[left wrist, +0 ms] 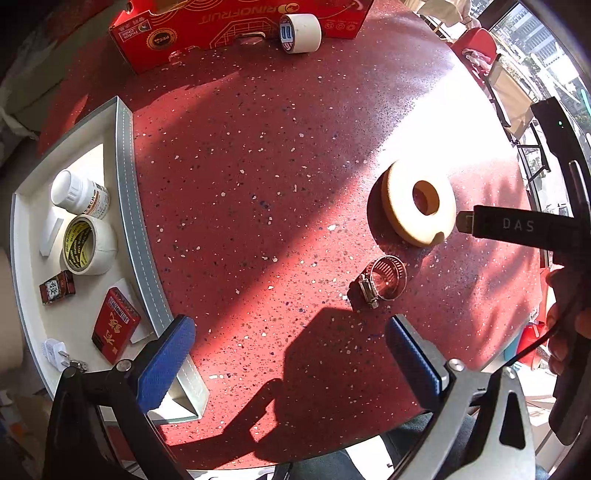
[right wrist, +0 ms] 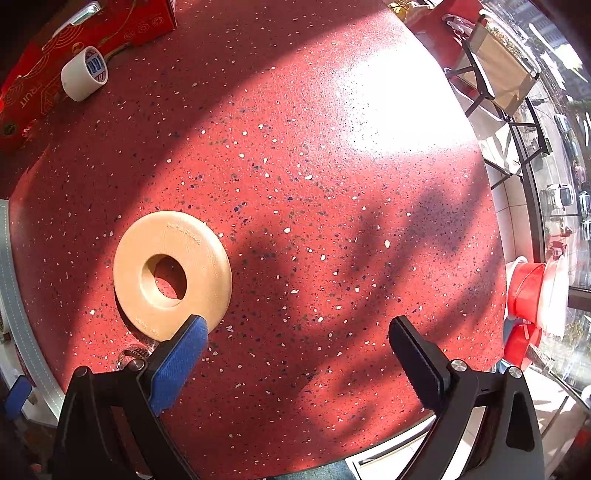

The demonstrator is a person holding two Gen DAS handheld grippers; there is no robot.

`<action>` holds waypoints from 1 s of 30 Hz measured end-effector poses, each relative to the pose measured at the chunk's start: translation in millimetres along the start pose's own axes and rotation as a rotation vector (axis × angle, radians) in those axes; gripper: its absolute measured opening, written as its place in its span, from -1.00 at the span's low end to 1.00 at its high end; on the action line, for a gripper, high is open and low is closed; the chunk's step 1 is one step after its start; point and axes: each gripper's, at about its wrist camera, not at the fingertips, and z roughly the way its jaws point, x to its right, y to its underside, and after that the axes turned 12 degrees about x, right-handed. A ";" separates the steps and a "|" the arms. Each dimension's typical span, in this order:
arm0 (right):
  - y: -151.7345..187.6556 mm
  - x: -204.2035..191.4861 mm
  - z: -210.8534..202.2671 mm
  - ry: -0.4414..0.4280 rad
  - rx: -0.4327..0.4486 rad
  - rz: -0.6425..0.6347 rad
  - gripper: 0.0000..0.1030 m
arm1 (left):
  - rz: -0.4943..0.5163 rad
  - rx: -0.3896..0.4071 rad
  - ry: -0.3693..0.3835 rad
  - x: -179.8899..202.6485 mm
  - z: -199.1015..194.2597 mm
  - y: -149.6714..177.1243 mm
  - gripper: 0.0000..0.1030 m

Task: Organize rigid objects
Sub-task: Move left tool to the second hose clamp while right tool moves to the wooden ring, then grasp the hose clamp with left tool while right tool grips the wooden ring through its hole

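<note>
A cream ring-shaped disc (left wrist: 419, 203) (right wrist: 171, 275) lies flat on the red speckled table. Just nearer than it in the left wrist view sits a metal hose clamp (left wrist: 382, 280), which the right wrist view shows only partly behind the left finger (right wrist: 131, 352). A roll of white tape (left wrist: 301, 32) (right wrist: 84, 76) rests at the far side against a red carton. My left gripper (left wrist: 291, 354) hangs open above bare table, nearer than the clamp. My right gripper (right wrist: 299, 350) is open too, its blue left pad (right wrist: 181, 354) just short of the disc's near rim.
A white tray (left wrist: 125, 206) at the left holds a white bottle (left wrist: 79, 194), a tape roll (left wrist: 88, 245), a red box (left wrist: 114, 328), a small dark box and a white plug. The red carton (left wrist: 221, 26) stands at the back. A person's hand (left wrist: 565, 325) grips the right tool. Chairs stand beyond the table's right edge.
</note>
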 end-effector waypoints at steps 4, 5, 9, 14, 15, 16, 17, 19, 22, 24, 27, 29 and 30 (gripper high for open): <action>-19.3 -7.5 11.5 -0.008 0.021 -0.042 0.92 | -0.002 -0.003 -0.040 18.6 20.2 -8.6 1.00; -22.9 -10.7 16.0 0.007 0.022 -0.070 0.92 | -0.007 -0.014 -0.050 21.1 26.6 -9.1 1.00; -29.1 -7.5 13.5 0.002 0.060 -0.106 0.98 | -0.015 -0.048 -0.080 29.5 47.2 -6.2 1.00; -32.4 -3.5 12.3 -0.054 0.077 -0.106 0.98 | -0.063 -0.070 -0.089 29.7 59.7 -4.2 1.00; -33.2 -1.0 13.2 -0.050 0.076 -0.101 0.98 | -0.068 -0.071 -0.094 29.3 61.3 -4.8 1.00; -34.8 2.6 16.2 -0.054 0.067 -0.099 0.98 | -0.067 -0.075 -0.100 29.4 63.4 -5.2 1.00; -35.4 4.0 17.7 -0.067 0.064 -0.100 0.98 | -0.060 -0.081 -0.109 30.2 67.7 -4.4 1.00; -32.2 -2.3 16.5 -0.076 0.074 -0.133 0.98 | -0.045 -0.087 -0.136 26.8 76.1 -6.7 1.00; -28.1 -11.9 17.1 -0.068 0.079 -0.176 0.98 | -0.048 -0.071 -0.147 18.7 76.4 -6.3 1.00; -29.4 -7.4 19.3 -0.085 0.064 -0.155 0.98 | -0.045 -0.063 -0.164 12.3 75.6 -6.5 1.00; -29.7 13.8 24.7 -0.084 0.052 -0.107 0.98 | -0.047 -0.065 -0.171 3.3 76.6 -8.6 1.00; -27.6 27.7 27.5 -0.090 0.048 -0.071 0.98 | -0.041 -0.066 -0.172 2.1 77.7 -10.6 1.00; -26.5 31.6 28.6 -0.099 0.044 -0.056 0.98 | -0.037 -0.062 -0.164 3.4 78.1 -11.6 1.00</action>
